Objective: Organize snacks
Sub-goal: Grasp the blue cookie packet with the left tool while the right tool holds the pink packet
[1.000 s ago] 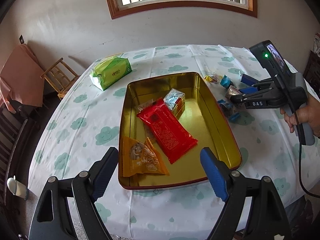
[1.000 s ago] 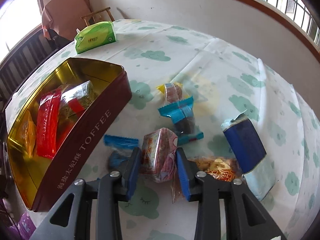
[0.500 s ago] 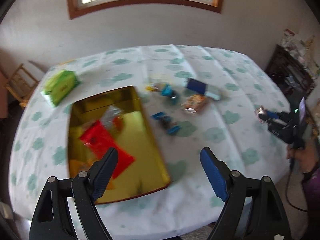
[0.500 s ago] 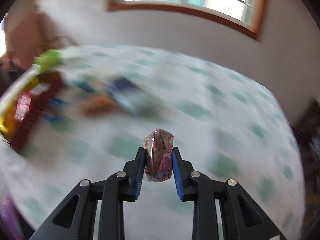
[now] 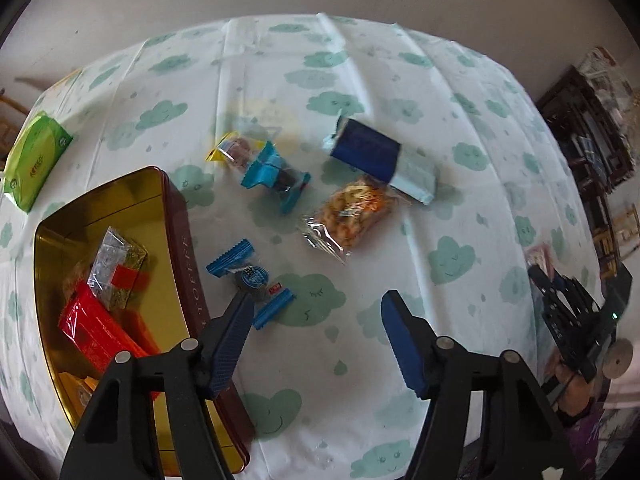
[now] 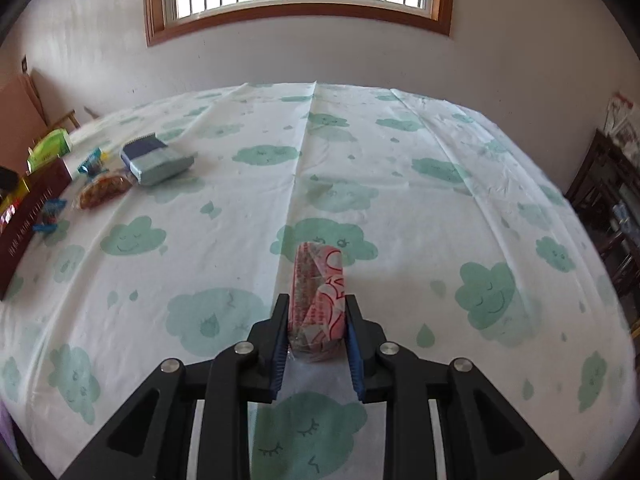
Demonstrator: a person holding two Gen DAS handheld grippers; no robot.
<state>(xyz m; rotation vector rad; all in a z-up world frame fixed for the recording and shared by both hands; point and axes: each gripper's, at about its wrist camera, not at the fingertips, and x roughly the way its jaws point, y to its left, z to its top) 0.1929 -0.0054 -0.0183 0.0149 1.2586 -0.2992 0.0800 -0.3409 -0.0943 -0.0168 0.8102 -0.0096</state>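
Observation:
My right gripper [image 6: 317, 312] is shut on a pink and red wrapped snack [image 6: 318, 298], held over the near right part of the table, far from the tin. It shows small at the right edge of the left wrist view [image 5: 540, 268]. My left gripper [image 5: 318, 316] is open and empty above the table, just right of the gold toffee tin [image 5: 182, 240]. The tin holds a red packet [image 5: 96, 332], a clear-wrapped snack [image 5: 116, 272] and an orange packet. A blue wrapped candy [image 5: 252, 276] lies near the left fingertip.
Loose on the cloud-print tablecloth [image 5: 360, 80] lie a teal candy [image 5: 276, 176], a yellow-ended candy [image 5: 234, 150], a clear bag of orange snacks [image 5: 352, 210] and a dark blue packet [image 5: 380, 160]. A green tissue pack [image 5: 36, 160] sits far left. A dark cabinet [image 6: 608, 200] stands right.
My right gripper lifted the pink snack from beside the tin and carried it to the table's right side. My left gripper swung right from over the tin and moved lower.

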